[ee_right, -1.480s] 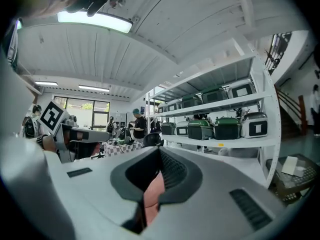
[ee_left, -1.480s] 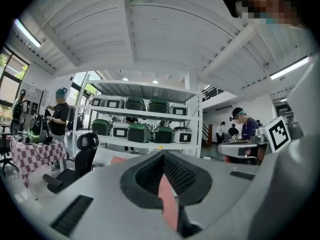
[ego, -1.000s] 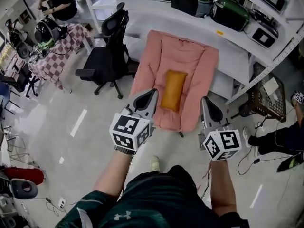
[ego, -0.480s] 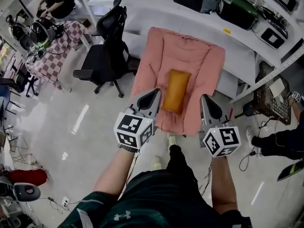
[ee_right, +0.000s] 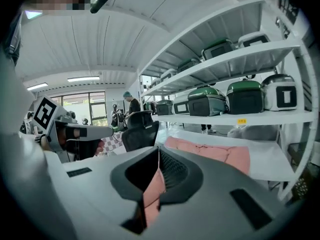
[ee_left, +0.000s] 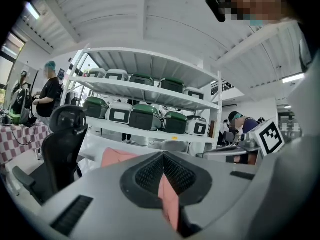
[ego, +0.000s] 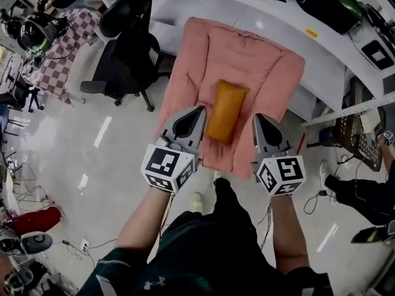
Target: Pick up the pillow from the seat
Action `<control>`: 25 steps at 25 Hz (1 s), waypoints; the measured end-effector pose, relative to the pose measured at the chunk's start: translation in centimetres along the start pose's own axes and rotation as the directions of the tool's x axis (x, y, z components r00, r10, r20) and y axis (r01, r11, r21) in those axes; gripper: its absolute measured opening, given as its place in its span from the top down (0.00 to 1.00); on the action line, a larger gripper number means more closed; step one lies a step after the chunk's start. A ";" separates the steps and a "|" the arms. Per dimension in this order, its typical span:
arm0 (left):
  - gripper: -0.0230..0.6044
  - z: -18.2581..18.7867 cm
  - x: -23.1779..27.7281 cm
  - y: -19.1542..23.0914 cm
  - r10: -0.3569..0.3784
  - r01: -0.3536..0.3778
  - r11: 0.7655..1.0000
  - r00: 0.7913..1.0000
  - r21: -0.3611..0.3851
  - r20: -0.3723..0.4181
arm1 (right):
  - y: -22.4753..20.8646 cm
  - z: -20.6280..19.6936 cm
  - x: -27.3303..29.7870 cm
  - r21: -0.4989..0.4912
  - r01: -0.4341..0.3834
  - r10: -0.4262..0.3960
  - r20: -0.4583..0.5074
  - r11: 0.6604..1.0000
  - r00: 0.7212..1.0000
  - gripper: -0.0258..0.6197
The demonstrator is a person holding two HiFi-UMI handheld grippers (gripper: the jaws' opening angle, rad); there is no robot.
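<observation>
Left gripper (ego: 199, 111): jaws pressed together, empty.
Right gripper (ego: 258, 117): likewise closed, empty.
Change: both advanced; pillow (ego: 226, 110) on seat (ego: 247, 60) now between them; grasp pending.

- A lab or test workshop, not a home.
- White metal shelving (ee_left: 145, 91) holds rows of cooker-like appliances (ee_left: 144, 116).
- A black office chair (ego: 126, 54) stands on pale glossy floor (ego: 74, 140).
- A checked-cloth table (ego: 55, 73) carries gear, with loose cables (ego: 99, 244) on the floor.
- A person (ee_left: 48, 91) stands working at the table.
</observation>
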State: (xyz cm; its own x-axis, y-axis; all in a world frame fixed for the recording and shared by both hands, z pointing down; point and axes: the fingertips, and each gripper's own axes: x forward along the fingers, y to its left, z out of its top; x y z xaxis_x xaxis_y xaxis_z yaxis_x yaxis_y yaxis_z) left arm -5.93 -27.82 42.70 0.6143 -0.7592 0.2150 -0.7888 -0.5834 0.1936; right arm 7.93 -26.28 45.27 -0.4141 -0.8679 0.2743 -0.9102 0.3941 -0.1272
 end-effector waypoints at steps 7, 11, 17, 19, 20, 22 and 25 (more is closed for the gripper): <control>0.95 -4.2 9.2 1.8 -0.018 0.019 1.000 0.999 0.008 -0.049 | -6.3 -5.3 7.2 -0.025 -0.048 0.045 -0.108 0.999 0.993 0.95; 0.95 -7.2 13.4 3.3 -0.013 0.012 1.000 0.996 -0.019 -0.093 | -9.0 -8.2 10.6 -0.046 -0.078 0.069 -0.172 0.996 0.983 0.95; 0.95 -10.9 18.3 4.7 -0.016 0.013 1.000 0.990 -0.023 -0.139 | -12.2 -13.3 14.4 -0.086 -0.125 0.098 -0.270 0.988 0.958 0.95; 0.95 -12.8 20.2 5.1 -0.024 0.024 1.000 0.986 -0.002 -0.164 | -13.2 -15.4 15.9 -0.107 -0.144 0.106 -0.300 0.984 0.948 0.95; 0.95 -13.8 21.0 5.4 -0.028 0.029 1.000 0.984 0.004 -0.179 | -13.6 -16.4 16.7 -0.116 -0.153 0.110 -0.314 0.981 0.943 0.95; 0.95 -15.4 22.3 6.1 -0.033 0.034 0.999 0.979 0.001 -0.201 | -14.2 -18.1 18.1 -0.132 -0.170 0.117 -0.340 0.976 0.933 0.95; 0.95 -17.8 23.7 7.4 -0.028 0.024 0.999 0.973 -0.020 -0.227 | -14.8 -20.6 19.9 -0.150 -0.193 0.124 -0.377 0.970 0.918 0.95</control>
State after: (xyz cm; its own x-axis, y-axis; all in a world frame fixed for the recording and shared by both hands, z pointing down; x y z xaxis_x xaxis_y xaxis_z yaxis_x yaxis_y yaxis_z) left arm 3.20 -44.98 66.30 0.6252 -0.6570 0.4212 -0.7730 -0.5956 0.2183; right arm 13.12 -43.15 72.26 -0.4942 -0.6337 0.5951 -0.8029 0.5952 -0.0331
